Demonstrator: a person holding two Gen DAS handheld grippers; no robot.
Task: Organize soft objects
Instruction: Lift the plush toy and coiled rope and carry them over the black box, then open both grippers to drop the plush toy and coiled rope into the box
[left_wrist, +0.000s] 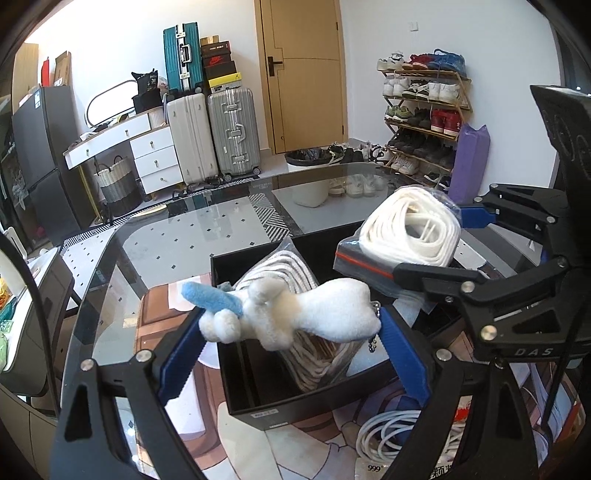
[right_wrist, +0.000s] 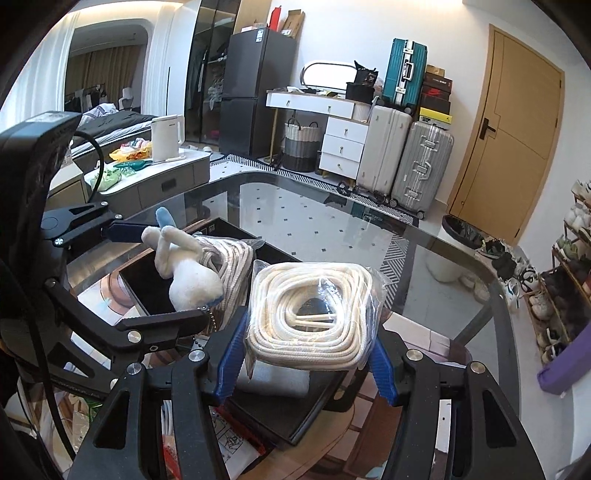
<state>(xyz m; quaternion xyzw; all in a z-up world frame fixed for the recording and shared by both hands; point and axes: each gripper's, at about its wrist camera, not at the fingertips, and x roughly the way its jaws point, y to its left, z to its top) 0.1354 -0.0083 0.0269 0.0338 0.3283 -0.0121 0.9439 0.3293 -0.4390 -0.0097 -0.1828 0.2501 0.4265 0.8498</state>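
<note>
Left tongs (left_wrist: 291, 328) grip the plush toy (left_wrist: 295, 314) across its body, low centre of the left wrist view, above the black box (left_wrist: 258, 398) on the glass worktop (left_wrist: 166, 240). Right tongs (right_wrist: 306, 354) clamp the bagged rope coil (right_wrist: 310, 314), centre frame, over the same box. Judgement: toy light and squashy, so hold mid-body; bag film likely slippery, so squeeze the coil's flanks.
</note>
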